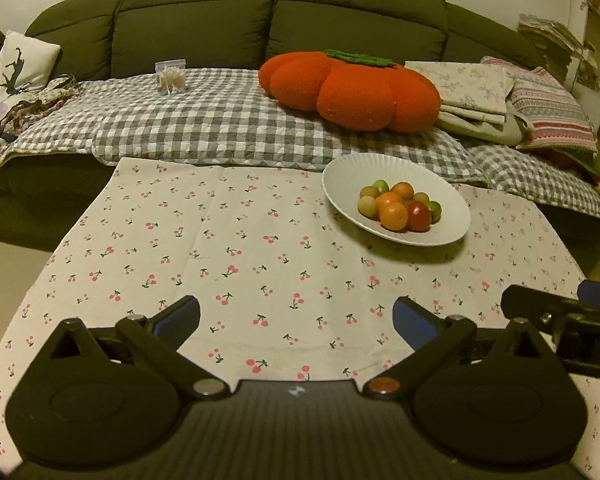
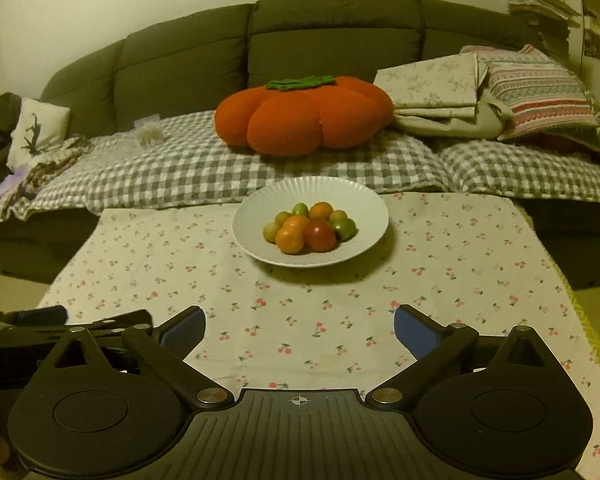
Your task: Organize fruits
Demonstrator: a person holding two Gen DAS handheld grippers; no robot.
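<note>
A white ribbed plate (image 1: pixel 348 172) (image 2: pixel 364 204) stands on the far part of a table covered with a cherry-print cloth (image 1: pixel 220 248) (image 2: pixel 460 264). It holds a pile of small fruits (image 1: pixel 400 206) (image 2: pixel 310 226): orange, green, yellowish and one red. My left gripper (image 1: pixel 296 318) is open and empty, low over the near cloth, with the plate ahead and to its right. My right gripper (image 2: pixel 300 326) is open and empty, with the plate straight ahead. Each gripper shows at the edge of the other's view.
A dark green sofa (image 1: pixel 204 20) (image 2: pixel 332 40) runs behind the table, covered by a grey checked blanket (image 1: pixel 204 124). On it lie an orange pumpkin-shaped cushion (image 1: pixel 352 88) (image 2: pixel 300 118), folded linens and pillows (image 1: pixel 500 96), and a small box of cotton swabs (image 1: pixel 171 76).
</note>
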